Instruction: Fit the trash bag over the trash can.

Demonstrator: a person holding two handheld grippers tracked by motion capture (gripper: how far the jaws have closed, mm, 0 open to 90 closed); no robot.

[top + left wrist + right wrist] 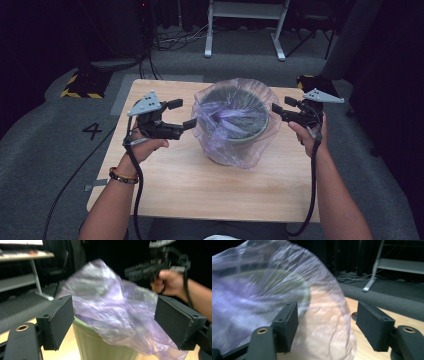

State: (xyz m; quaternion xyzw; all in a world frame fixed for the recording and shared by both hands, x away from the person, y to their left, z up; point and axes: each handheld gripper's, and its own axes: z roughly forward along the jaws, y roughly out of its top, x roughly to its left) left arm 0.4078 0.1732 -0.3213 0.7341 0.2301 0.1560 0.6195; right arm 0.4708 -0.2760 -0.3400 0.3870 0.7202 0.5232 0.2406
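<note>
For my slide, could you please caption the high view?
Open left gripper and right gripper flank a bin draped in purple bag.

The thin purple bag veiled most of the grey bin, so the bin's wall and base showed only as a dim shape through the film. In the left gripper view the bag was smeared by blur, and the bin's lower part ran off the bottom edge. In the right gripper view the bag was cut off at the left and top edges, its folds too blurred to trace.
</note>
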